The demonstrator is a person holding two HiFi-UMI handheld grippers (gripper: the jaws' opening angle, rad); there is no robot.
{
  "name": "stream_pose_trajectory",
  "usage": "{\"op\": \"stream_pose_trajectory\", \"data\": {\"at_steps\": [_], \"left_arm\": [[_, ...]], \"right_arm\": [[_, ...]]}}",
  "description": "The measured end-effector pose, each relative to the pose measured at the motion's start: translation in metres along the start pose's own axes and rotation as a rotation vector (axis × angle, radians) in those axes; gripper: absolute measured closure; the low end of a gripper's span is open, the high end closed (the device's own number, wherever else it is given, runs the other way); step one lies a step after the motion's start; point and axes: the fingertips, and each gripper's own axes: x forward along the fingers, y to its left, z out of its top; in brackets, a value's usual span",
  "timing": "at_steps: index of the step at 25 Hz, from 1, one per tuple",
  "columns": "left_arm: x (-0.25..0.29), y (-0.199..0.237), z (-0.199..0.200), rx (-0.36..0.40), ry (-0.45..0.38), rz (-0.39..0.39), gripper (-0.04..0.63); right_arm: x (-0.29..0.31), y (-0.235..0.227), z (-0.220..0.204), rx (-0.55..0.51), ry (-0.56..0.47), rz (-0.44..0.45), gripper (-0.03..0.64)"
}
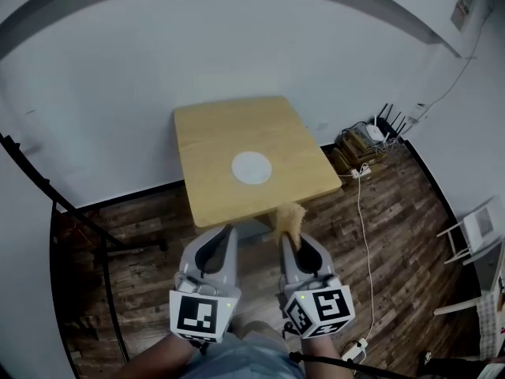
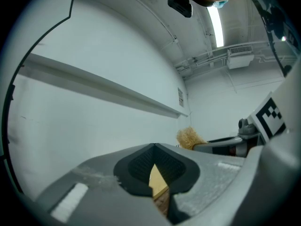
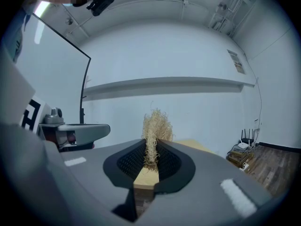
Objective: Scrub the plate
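1. Wood table (image 1: 237, 129) with a light top stands against the white wall. The white plate (image 1: 252, 167) lies flat near the middle of the top, and its face reads plain white from the head view
2. Right gripper (image 1: 290, 239): jaws clamped on a straw-coloured fibre scrubber (image 1: 289, 218). In the right gripper view the pads pinch the bundle's lower part, and the loose tuft (image 3: 156, 124) sticks up past the tips (image 3: 150, 145)
3. Left gripper (image 1: 228, 231): jaws fully together, gripping nothing. In the left gripper view only a thin sliver of table top and floor shows behind the closed tips (image 2: 154, 147)
4. Both grippers are held in the air side by side, on the near side of the table over the dark plank floor (image 1: 394, 235). Both are well apart from the plate. From the head view the scrubber tuft overlaps the table's near edge
5. Cross-views: the left gripper view shows the right gripper with the scrubber (image 2: 189, 137) at its tip; the right gripper view shows the left gripper (image 3: 101, 130) at left
6. Surroundings: router (image 1: 392, 123) and stacked boxes (image 1: 359, 150) on the floor by the right wall, a white cable (image 1: 364, 235) across the planks, a white chair (image 1: 477, 231) at far right and a black stand (image 1: 87, 227) at left
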Motion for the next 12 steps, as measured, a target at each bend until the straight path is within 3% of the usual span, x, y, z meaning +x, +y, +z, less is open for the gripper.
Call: {"op": "stream_pose_trajectory", "data": {"at_steps": [12], "left_arm": [[0.047,0.001,-0.034,-0.012,0.081,-0.007,0.577]], "right_arm": [[0.029,-0.041,-0.015,0.027,0.03,-0.017,0.568]]}}
